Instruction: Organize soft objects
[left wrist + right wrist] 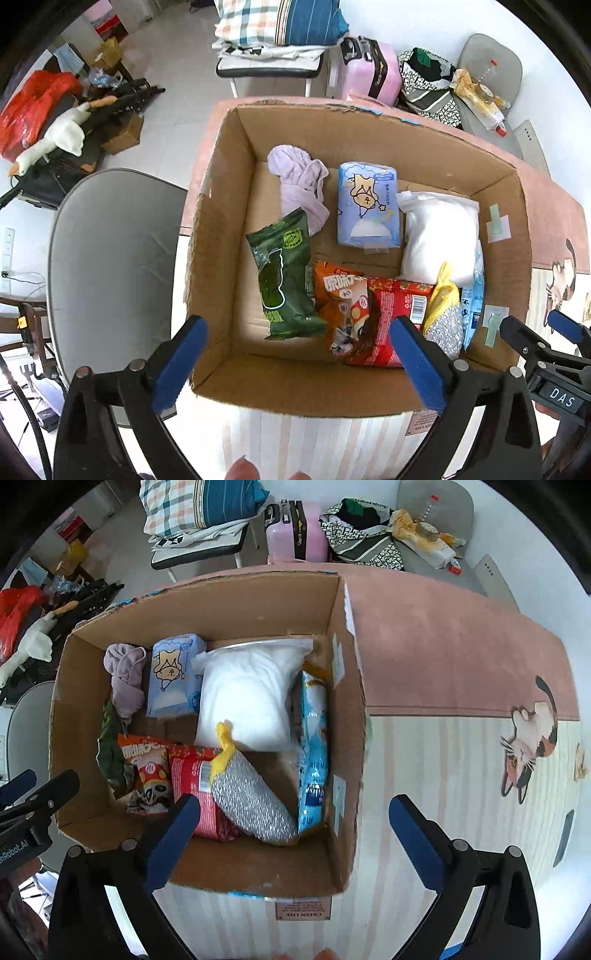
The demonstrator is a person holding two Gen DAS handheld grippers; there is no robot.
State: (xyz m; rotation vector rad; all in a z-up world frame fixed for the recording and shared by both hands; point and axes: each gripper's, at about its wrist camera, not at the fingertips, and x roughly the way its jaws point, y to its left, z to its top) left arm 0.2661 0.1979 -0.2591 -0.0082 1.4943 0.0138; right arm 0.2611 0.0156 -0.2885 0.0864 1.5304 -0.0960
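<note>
An open cardboard box sits on the table. Inside lie a lilac cloth, a blue tissue pack, a white stuffed bag, a green snack pack, an orange snack pack, a red snack pack, a silver-and-yellow scrubber and a light-blue pack. My left gripper is open and empty above the box's near wall. My right gripper is open and empty over the box's near right corner.
The table has a pink and striped cloth with a cat print. A grey chair stands left of the box. Beyond the table are a pink suitcase, a bedding-piled stool and a cluttered chair. A plush goose lies on the floor.
</note>
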